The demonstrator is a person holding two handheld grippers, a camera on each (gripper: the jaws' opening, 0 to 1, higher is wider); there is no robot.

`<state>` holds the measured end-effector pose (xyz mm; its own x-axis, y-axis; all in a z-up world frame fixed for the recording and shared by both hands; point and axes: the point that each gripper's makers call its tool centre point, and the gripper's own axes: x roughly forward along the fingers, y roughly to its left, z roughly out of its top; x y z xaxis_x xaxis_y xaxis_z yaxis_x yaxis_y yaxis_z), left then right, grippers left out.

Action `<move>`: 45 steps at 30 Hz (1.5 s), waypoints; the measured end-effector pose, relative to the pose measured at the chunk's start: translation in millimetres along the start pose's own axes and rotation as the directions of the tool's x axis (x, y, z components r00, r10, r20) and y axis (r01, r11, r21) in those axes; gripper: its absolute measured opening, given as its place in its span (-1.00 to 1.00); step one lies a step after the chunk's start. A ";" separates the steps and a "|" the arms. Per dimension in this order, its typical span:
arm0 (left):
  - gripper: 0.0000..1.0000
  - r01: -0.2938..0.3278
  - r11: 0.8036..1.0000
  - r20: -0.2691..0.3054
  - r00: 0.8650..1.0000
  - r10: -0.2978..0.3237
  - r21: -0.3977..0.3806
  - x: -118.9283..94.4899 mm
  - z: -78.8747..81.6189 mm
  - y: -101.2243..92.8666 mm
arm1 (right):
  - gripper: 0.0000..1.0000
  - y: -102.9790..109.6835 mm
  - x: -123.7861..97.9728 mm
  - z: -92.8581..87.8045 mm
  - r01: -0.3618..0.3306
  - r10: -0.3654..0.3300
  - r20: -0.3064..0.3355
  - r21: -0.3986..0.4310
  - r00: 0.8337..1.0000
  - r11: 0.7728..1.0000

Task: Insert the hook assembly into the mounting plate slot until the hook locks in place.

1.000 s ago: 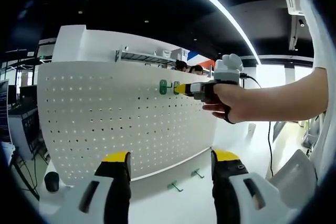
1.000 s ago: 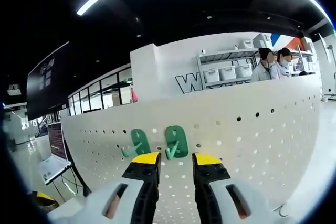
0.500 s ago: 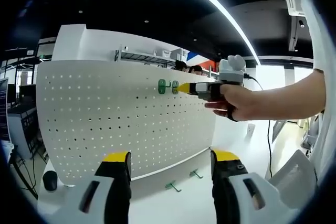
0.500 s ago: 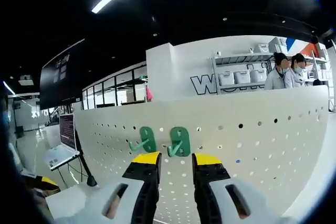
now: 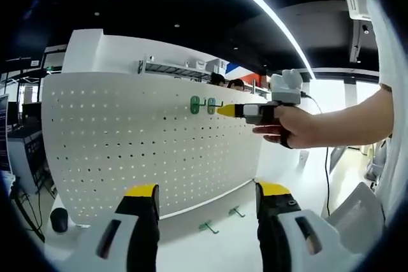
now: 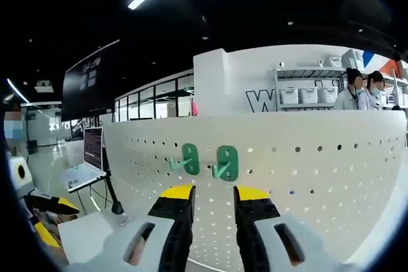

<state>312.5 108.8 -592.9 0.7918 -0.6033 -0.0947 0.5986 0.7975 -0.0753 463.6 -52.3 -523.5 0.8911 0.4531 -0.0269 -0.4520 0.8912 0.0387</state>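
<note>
A white pegboard mounting plate (image 5: pixel 140 138) stands upright on the table, with two green hooks (image 5: pixel 194 104) (image 5: pixel 211 106) side by side near its top edge. In the right gripper view the same two hooks (image 6: pixel 189 159) (image 6: pixel 226 163) sit on the board (image 6: pixel 319 170) just above my right gripper (image 6: pixel 213 192), whose jaws stand narrowly open with nothing between them. A hand holds that right gripper (image 5: pixel 224 111) just right of the hooks, clear of them. My left gripper (image 5: pixel 207 192) is wide open and empty, low in front of the board.
Two loose green hooks (image 5: pixel 210 226) (image 5: pixel 239 211) lie on the white table at the board's foot. A person's forearm (image 5: pixel 344 122) reaches in from the right. A laptop (image 6: pixel 80 173) stands left of the board. People and a shelf (image 6: pixel 306 90) are behind it.
My right gripper has drawn back from the pegboard, to the right in the left gripper view. Both green hooks stay on the board. The left gripper has hardly moved.
</note>
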 end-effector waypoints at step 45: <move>0.32 0.040 0.999 -0.017 0.999 -0.040 -0.018 4.4 -6.3 -11.4 | -0.20 5.9 -100.8 -36.5 -0.130 0.129 0.031 0.038 0.991 0.991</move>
<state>308.4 97.1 -598.7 0.7647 -0.6351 -0.1088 0.6276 0.7724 -0.0971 369.6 -92.0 -557.0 0.8263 0.5631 0.0088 -0.5620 0.8233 0.0798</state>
